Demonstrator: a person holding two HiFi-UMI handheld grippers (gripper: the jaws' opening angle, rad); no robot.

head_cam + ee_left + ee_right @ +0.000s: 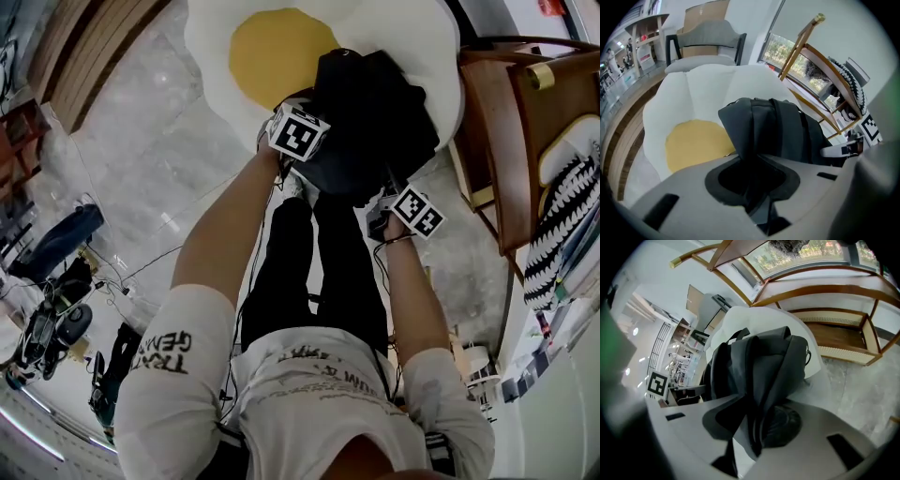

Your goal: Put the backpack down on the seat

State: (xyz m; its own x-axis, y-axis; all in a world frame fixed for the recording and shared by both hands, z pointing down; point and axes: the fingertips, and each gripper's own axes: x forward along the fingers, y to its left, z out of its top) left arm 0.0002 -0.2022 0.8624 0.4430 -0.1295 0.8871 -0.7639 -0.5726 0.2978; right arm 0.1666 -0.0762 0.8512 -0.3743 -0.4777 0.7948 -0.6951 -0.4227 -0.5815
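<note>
Head view: black backpack (370, 112) sits over the near right edge of the fried-egg seat (412, 37), just right of the yellow yolk (277, 52). Both my arms reach out to it. Only this view shows the marble floor (141, 141) and a pile of gear (56, 309) at left, near me. I cannot tell whether the pack's weight rests on the cushion.

Left gripper view alone shows a grey chair (708, 35) beyond the seat. My left claw (754, 187) is nearly pressed together, pinching a fold of backpack fabric.

Right gripper view alone shows window greenery (806, 249) above the wooden rack (825, 310), and the left claw's marker cube (657, 384) at left. My right claw (752, 427) stands narrow, pinching a dark fold of the pack.
</note>
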